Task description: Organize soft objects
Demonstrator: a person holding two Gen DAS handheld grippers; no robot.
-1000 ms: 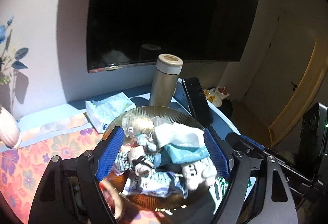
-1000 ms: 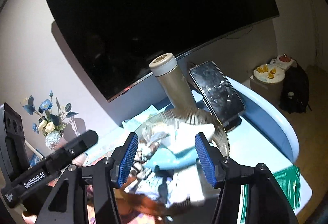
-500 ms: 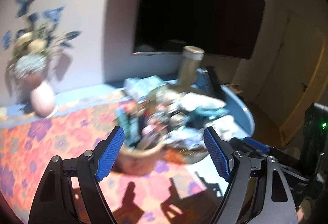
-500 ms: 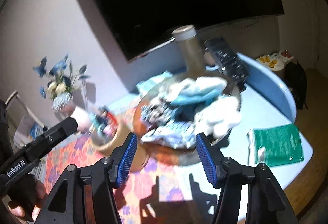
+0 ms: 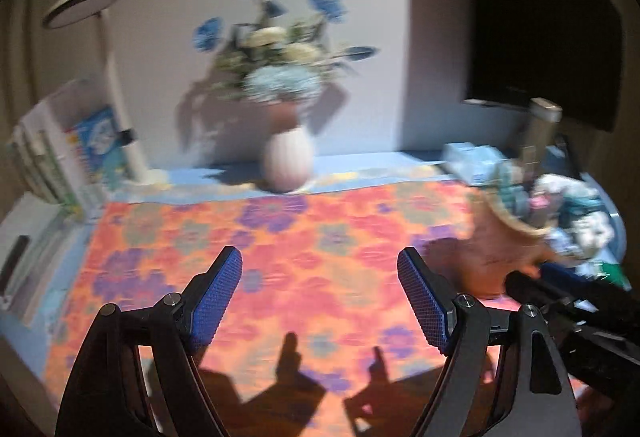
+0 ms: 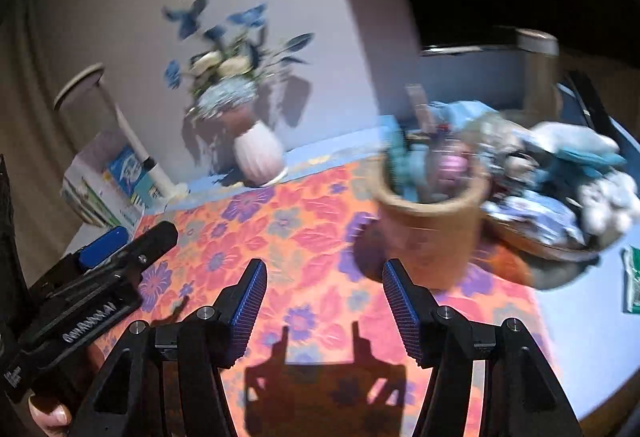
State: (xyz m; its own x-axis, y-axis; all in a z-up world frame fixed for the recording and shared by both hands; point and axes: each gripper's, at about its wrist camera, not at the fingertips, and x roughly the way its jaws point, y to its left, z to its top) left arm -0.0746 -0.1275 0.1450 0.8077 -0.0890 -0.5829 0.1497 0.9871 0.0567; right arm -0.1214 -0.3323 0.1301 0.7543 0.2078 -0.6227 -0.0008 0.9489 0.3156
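Note:
Soft cloth items, white, teal and patterned, lie heaped in a glass bowl (image 6: 536, 241) at the right; the same pile (image 5: 580, 205) shows blurred in the left wrist view. A brown pot (image 6: 432, 233) stuffed with small things stands just left of the bowl. My left gripper (image 5: 320, 277) hangs open over the orange floral cloth (image 5: 304, 237), nothing between its blue pads. My right gripper (image 6: 324, 285) is also open and empty, above the cloth, short of the pot. Each gripper sees the other beside it: the left gripper (image 6: 128, 241), the right gripper (image 5: 536, 275).
A pale vase of blue and white flowers (image 5: 288, 157) stands at the back by the wall. A desk lamp (image 5: 116, 85) and stacked books (image 5: 60, 157) are at the far left. A thermos (image 6: 538, 69), a tissue pack (image 5: 472, 161) and a green packet (image 6: 632, 277) surround the bowl.
Both grippers have swung left and back from the bowl of soft items. The bowl has passed from between the pads to the right edge; floral cloth now lies below them.

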